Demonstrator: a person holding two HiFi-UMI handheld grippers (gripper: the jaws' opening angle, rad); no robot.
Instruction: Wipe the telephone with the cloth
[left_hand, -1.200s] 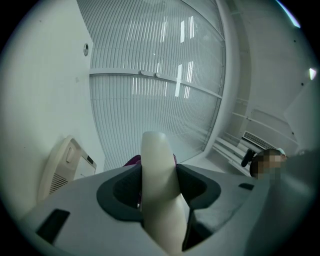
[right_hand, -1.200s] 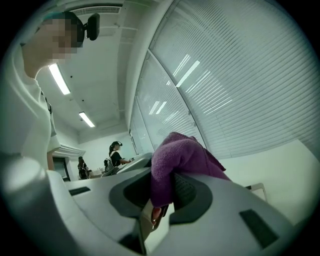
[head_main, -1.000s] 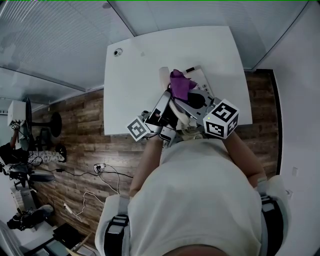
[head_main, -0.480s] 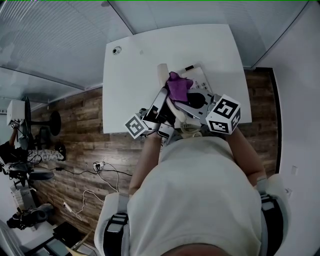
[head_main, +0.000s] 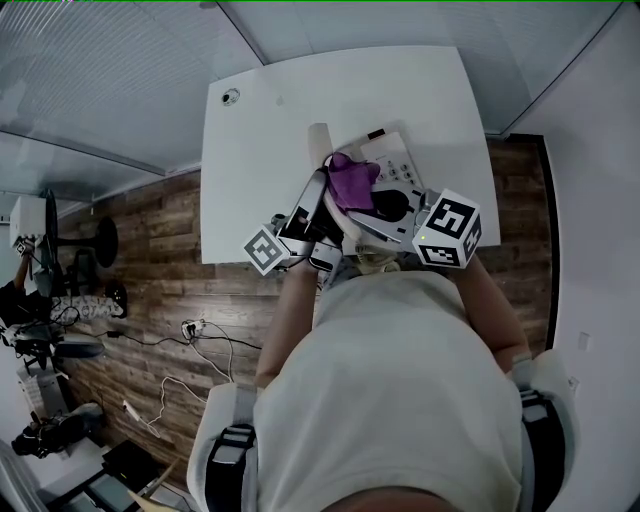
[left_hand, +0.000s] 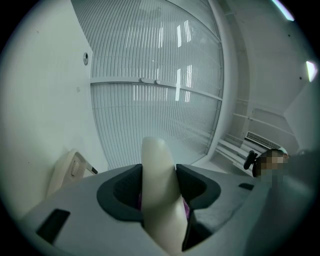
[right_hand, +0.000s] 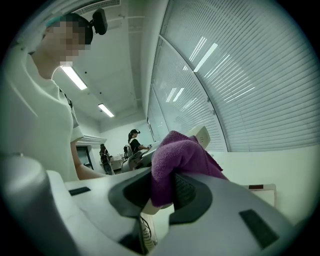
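My left gripper (head_main: 316, 208) is shut on the cream telephone handset (head_main: 319, 148), which sticks up between its jaws (left_hand: 160, 200). In my right gripper (head_main: 362, 203), shut on it, is the purple cloth (head_main: 350, 180), bunched and pressed against the handset's side. In the right gripper view the cloth (right_hand: 181, 161) bulges out of the jaws, with the handset's end (right_hand: 201, 134) just behind it. The telephone base (head_main: 398, 160) lies on the white table (head_main: 260, 150) under both grippers. Its coiled cord (right_hand: 145, 232) hangs below the right jaws.
The table's near edge runs just under my hands, above a wooden floor (head_main: 160, 260). A small round fitting (head_main: 230, 97) sits in the table's far left corner. A slatted glass wall (left_hand: 155, 100) stands beyond the table. Other people (right_hand: 134, 140) work far off in the room.
The cloth has slid down the handset toward me, baring more of its far end. Both grippers have shifted slightly left over the telephone base.
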